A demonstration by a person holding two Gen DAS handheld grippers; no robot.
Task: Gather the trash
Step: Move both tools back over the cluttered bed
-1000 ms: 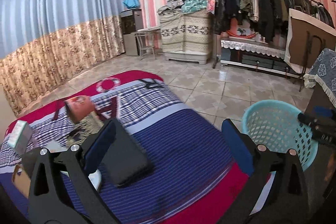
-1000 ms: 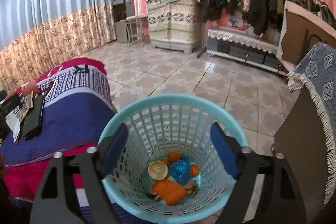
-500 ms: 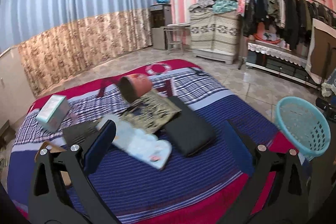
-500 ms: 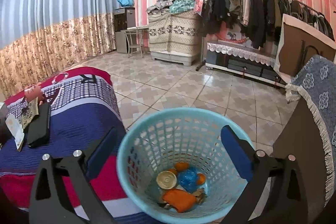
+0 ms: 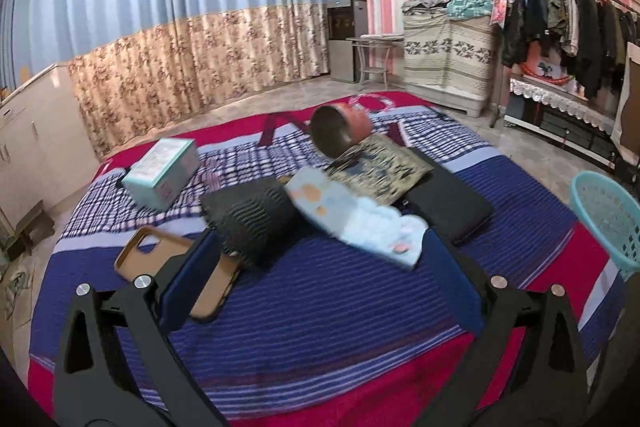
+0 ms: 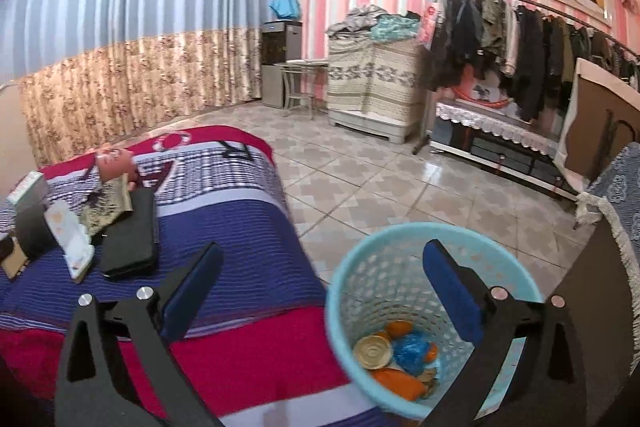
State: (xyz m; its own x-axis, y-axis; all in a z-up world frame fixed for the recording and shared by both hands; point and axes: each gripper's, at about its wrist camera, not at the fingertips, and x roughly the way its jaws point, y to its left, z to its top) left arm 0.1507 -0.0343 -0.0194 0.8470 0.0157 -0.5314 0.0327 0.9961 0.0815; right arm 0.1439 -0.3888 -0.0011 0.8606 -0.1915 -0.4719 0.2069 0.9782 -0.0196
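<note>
My left gripper [image 5: 320, 267] is open and empty above the striped bed [image 5: 320, 327]. On the bed lie a pink can on its side [image 5: 340, 133], a teal box [image 5: 162, 173], a black textured pouch [image 5: 252, 219], a tan phone case [image 5: 168, 267], a pale blue packet [image 5: 360, 219], a patterned book [image 5: 380, 167] and a black case [image 5: 448, 207]. My right gripper [image 6: 320, 287] is open and empty over the teal basket [image 6: 352, 291], which holds orange, blue and round tan trash [image 6: 396, 355].
The basket shows at the right edge of the left wrist view [image 5: 604, 215], on tiled floor [image 6: 380, 179]. A clothes rack [image 6: 520, 47] and a covered cabinet [image 6: 372, 79] stand along the striped wall. A covered table edge [image 6: 616, 219] is close on the right.
The left gripper has swung left and back, so more of the bed's items are in view and the basket slid to the right edge. The right gripper rose and shifted left from the basket.
</note>
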